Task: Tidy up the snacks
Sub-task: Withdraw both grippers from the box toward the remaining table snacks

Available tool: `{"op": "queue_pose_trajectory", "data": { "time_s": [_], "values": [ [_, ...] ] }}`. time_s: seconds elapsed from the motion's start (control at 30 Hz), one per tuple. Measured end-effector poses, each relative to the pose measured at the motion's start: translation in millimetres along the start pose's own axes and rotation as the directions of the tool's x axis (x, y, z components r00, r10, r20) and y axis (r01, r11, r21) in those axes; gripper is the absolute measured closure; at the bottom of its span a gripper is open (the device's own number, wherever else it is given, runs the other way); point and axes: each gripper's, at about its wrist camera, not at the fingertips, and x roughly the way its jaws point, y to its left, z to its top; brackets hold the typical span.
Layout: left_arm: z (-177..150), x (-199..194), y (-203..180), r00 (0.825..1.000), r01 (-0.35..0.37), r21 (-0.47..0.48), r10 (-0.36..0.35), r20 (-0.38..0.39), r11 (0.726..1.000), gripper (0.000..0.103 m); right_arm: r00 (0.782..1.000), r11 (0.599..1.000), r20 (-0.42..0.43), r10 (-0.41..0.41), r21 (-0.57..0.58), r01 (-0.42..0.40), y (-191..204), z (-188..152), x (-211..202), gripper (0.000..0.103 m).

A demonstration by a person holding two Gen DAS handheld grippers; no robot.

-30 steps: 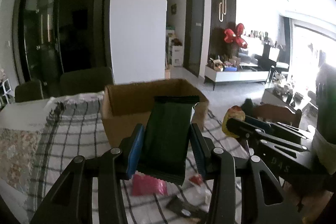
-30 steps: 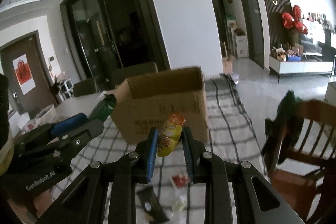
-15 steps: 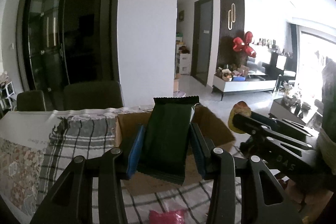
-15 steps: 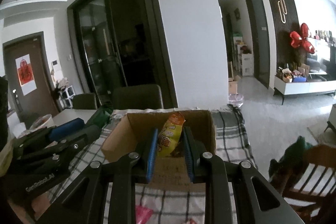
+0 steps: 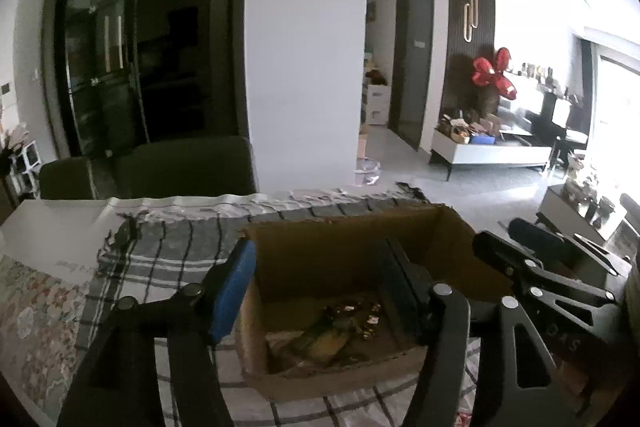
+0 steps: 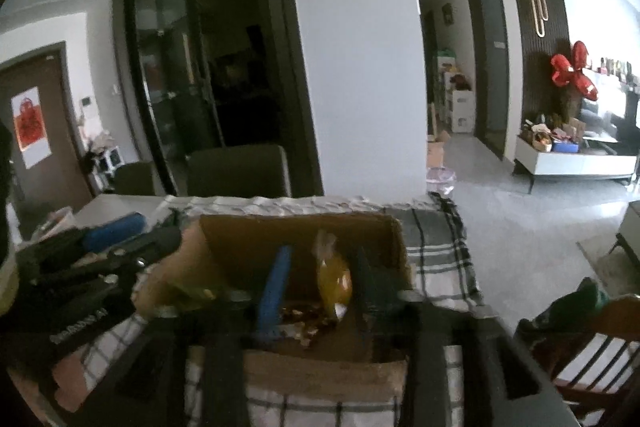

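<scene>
An open cardboard box (image 5: 348,243) stands on the checked tablecloth (image 5: 168,255), with several snack packets (image 5: 332,331) lying on its floor. My left gripper (image 5: 320,275) is open and empty above the box. In the right wrist view my right gripper (image 6: 320,279) is open over the same box (image 6: 296,239). A yellow snack packet (image 6: 334,275) sits loose between its fingers, blurred, over the box interior. The left gripper (image 6: 92,267) shows at the left of that view, and the right gripper (image 5: 552,267) shows at the right of the left wrist view.
Dark chairs (image 5: 188,167) stand behind the table. A wooden chair (image 6: 592,347) with green cloth is at the right. A white pillar (image 5: 304,67) rises beyond the table.
Both grippers moved over the box and opened. The green packet has left my left gripper. The yellow packet is loose between my right fingers.
</scene>
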Motion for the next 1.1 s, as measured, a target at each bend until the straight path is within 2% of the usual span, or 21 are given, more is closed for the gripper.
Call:
{"op": "queue_pose_trajectory", "data": {
  "time_s": [0.1, 0.63, 0.9, 1.1],
  "values": [
    [-4, -9, -4, 1.000, -0.009, 0.023, 0.008, 0.009, 1.000, 0.033, 1.000, 1.000, 0.009, -0.009, -0.010, 0.009, -1, -5, -7, 0.052],
    [-49, -92, -34, 0.998, -0.006, 0.094, 0.000, 0.063, 0.996, 0.027, 1.000, 1.000, 0.023, 0.003, 0.021, -0.003, -7, -45, -84, 0.052],
    [-78, -110, -36, 1.000, -0.008, 0.097, 0.005, 0.028, 0.995, 0.027, 0.999, 1.000, 0.014, -0.030, 0.008, 0.030, 2, -69, -107, 0.052],
    [-101, -114, -37, 1.000, 0.000, 0.114, 0.002, -0.015, 0.994, 0.027, 0.999, 1.000, -0.044, -0.020, 0.014, 0.021, 5, -92, -113, 0.052]
  ]
}}
